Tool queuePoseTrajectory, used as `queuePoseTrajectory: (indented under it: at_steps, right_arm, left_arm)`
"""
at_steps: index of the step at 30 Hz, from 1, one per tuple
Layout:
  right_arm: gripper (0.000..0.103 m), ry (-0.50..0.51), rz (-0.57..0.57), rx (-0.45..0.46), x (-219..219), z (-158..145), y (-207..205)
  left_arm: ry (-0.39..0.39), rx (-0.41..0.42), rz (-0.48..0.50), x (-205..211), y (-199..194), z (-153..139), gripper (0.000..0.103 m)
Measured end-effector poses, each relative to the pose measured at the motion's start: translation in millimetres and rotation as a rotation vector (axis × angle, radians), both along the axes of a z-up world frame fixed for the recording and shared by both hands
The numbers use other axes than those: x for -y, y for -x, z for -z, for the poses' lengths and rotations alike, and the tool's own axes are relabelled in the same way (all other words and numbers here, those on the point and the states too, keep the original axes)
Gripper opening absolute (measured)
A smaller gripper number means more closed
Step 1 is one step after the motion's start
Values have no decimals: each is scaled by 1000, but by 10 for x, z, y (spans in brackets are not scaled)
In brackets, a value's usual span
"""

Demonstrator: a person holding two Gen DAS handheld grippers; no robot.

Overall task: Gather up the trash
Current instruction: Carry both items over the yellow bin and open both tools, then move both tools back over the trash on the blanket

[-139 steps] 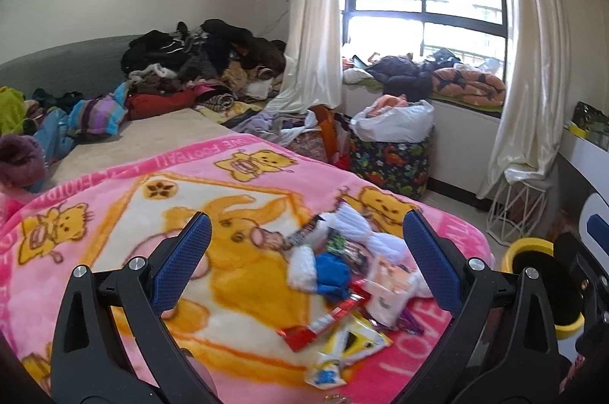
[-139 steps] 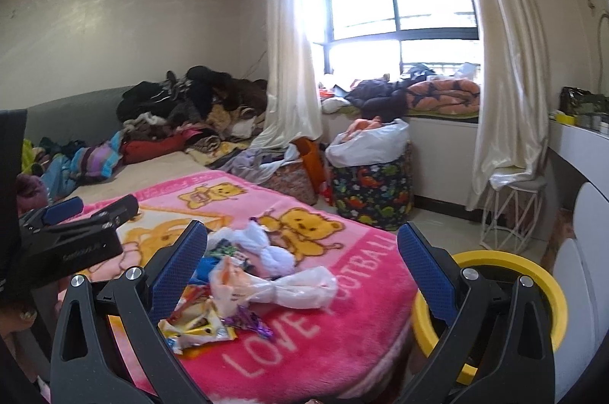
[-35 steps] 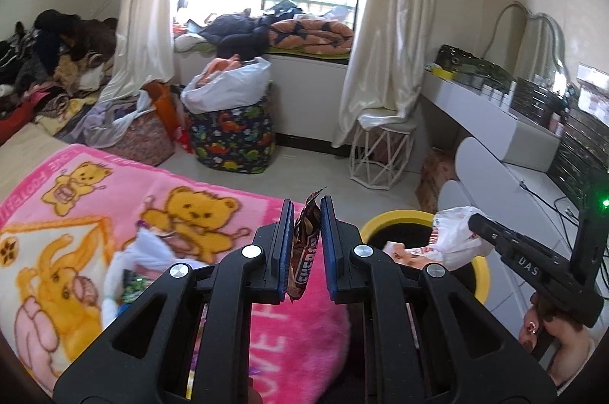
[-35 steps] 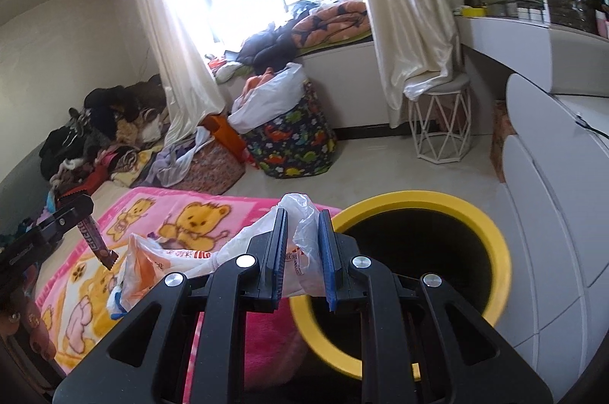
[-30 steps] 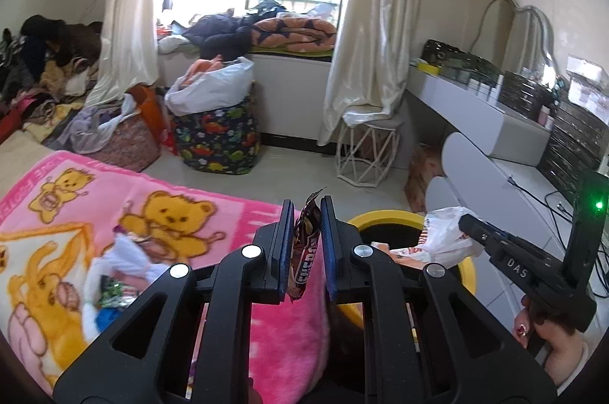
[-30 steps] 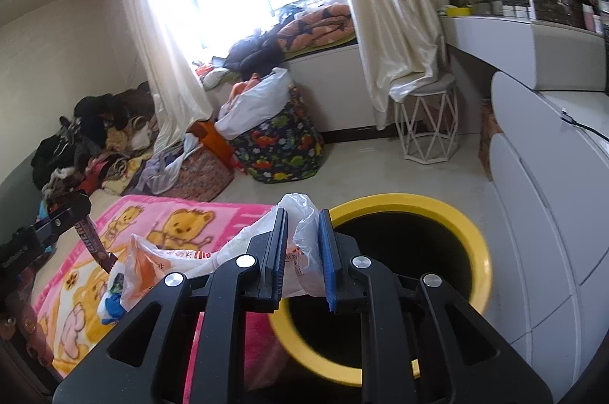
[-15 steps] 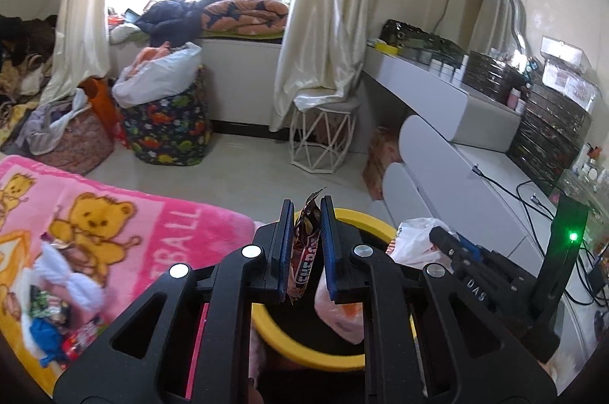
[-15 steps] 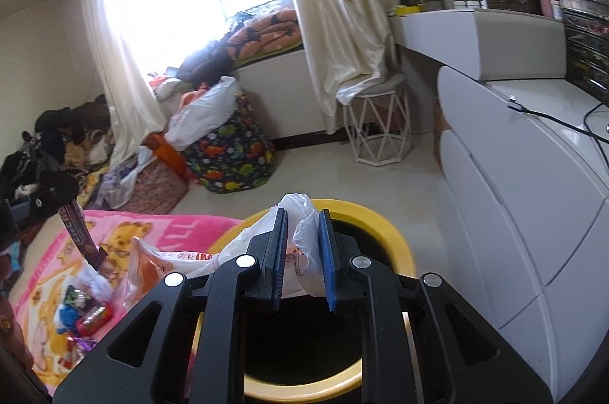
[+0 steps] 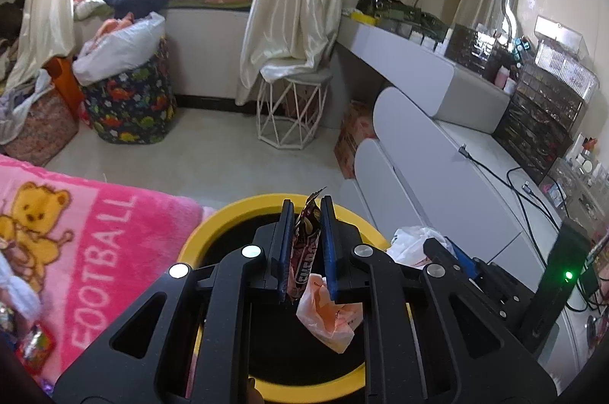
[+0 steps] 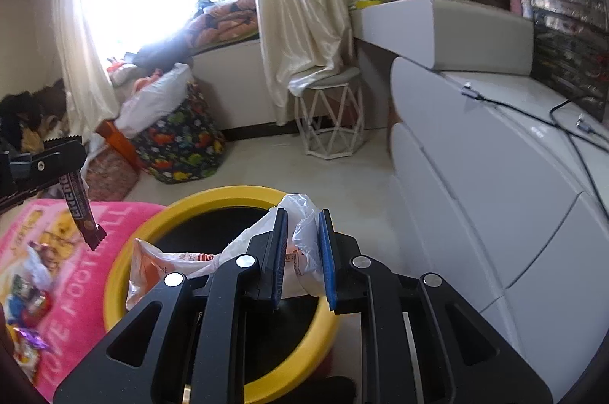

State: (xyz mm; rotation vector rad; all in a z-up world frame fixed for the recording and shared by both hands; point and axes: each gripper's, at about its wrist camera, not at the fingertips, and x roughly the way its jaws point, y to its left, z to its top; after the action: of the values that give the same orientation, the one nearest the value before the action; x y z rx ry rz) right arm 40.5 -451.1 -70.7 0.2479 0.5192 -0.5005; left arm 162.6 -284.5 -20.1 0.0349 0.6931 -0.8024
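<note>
My left gripper (image 9: pixel 306 213) is shut on a brown snack bar wrapper (image 9: pixel 304 244) and holds it over the yellow-rimmed bin (image 9: pixel 217 225). From the right wrist view the wrapper (image 10: pixel 78 210) hangs at the bin's left edge. My right gripper (image 10: pixel 302 225) is shut on a white and orange plastic bag (image 10: pixel 179 261) that hangs over the bin (image 10: pixel 228 194). The bag also shows in the left wrist view (image 9: pixel 331 312), dangling inside the bin's opening. More wrappers (image 10: pixel 26 301) lie on the pink blanket (image 9: pixel 95 221).
White drawers and a desk (image 9: pixel 437 175) stand to the right of the bin. A white wire stool (image 9: pixel 291 111) and a patterned laundry basket (image 9: pixel 129 111) stand by the window wall. The bed edge is left of the bin.
Both grippers have moved right from the bed to over the bin, each still holding its trash. The bag now hangs lower into the bin's opening.
</note>
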Motion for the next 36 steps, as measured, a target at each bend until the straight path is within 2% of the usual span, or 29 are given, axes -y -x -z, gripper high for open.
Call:
queuePoseTrajectory:
  at_steps: [6, 8, 10, 11, 13, 14, 18, 26, 36]
  right_arm:
    - [18, 31, -19, -16, -2, 82, -40]
    - [22, 13, -37, -20, 22, 114, -73]
    - [27, -29, -56, -10, 47, 141, -72]
    - [34, -53, -67, -3, 66, 157, -70]
    - [43, -71, -68, 3, 80, 152, -74]
    - [49, -93, -74, 16, 94, 154, -66]
    - [55, -131, -74, 32, 69, 126, -47]
    - [64, -160, -71, 62, -13, 27, -1]
    - [69, -168, -143, 82, -264, -113, -42]
  left_arm:
    - [-22, -66, 22, 173, -169, 243, 10]
    - [-32, -79, 21, 194, -230, 304, 17]
    - [-38, -95, 15, 181, -277, 366, 41]
    - [-39, -100, 11, 164, -293, 382, 46]
    - [-40, -107, -4, 121, -309, 410, 65]
    - [-41, -111, -18, 89, -311, 420, 70]
    - [-67, -96, -56, -43, -228, 457, 91]
    - [-97, -86, -137, -419, -89, 457, 92]
    - [-103, 9, -255, -1007, 172, 247, 92]
